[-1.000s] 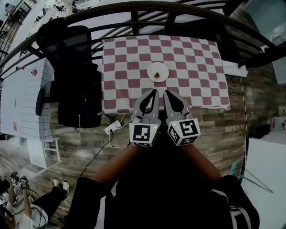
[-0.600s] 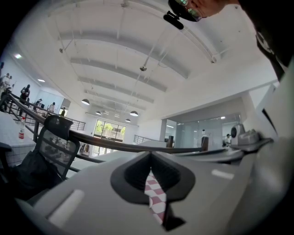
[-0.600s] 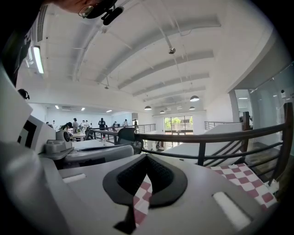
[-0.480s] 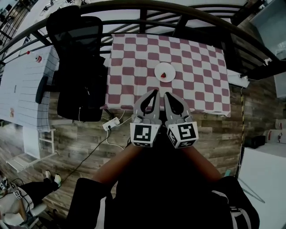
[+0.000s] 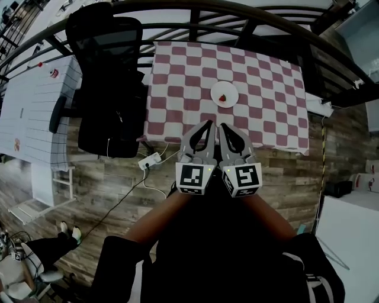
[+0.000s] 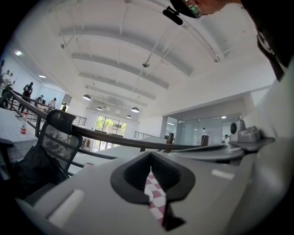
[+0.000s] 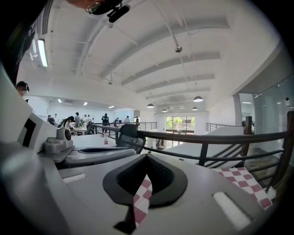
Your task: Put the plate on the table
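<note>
A small white plate (image 5: 224,94) with a red bit of food on it rests near the middle of the table (image 5: 177,112), which has a red-and-white checked cloth. My left gripper (image 5: 208,123) and right gripper (image 5: 222,126) hover side by side over the table's near edge, short of the plate. Both are shut and hold nothing. In the left gripper view the left gripper (image 6: 149,157) has its jaws together, with only a sliver of checked cloth showing between them. The right gripper view shows the same for the right gripper (image 7: 146,159).
A black office chair (image 5: 109,77) stands at the table's left end, beside a white table (image 5: 35,112). A dark railing (image 5: 237,10) curves behind the table. A power strip (image 5: 150,160) and cable lie on the wooden floor. A person's legs (image 5: 53,248) show at lower left.
The head view has shifted, so the table and plate sit a little further right in it. Both grippers stay shut, side by side, a touch lower in the view.
</note>
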Demonstrator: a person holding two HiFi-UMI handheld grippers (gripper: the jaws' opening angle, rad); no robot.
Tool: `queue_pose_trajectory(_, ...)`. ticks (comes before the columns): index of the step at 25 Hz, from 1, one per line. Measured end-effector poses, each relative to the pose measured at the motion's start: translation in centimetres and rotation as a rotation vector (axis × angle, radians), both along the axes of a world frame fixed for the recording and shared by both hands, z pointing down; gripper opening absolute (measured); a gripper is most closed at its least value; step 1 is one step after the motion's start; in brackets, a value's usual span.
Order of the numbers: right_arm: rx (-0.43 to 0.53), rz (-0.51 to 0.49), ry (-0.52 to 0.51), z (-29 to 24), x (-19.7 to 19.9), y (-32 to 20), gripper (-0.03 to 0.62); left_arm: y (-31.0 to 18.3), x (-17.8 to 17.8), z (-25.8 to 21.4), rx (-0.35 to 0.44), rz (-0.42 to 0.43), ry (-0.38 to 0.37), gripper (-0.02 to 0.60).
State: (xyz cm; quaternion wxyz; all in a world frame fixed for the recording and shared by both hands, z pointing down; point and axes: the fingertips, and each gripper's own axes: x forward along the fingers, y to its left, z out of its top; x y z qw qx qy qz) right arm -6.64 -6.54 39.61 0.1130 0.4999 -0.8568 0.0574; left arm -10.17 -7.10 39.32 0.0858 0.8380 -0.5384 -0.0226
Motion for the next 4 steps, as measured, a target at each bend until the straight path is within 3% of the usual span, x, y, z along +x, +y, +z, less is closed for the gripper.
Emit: queue_pose_trajectory(4,-0.008,0.009,0.004,0.16,0.04,0.09,-0.003,0.37,-0.17,0.03,-0.015,0.001,0.000,0.009)
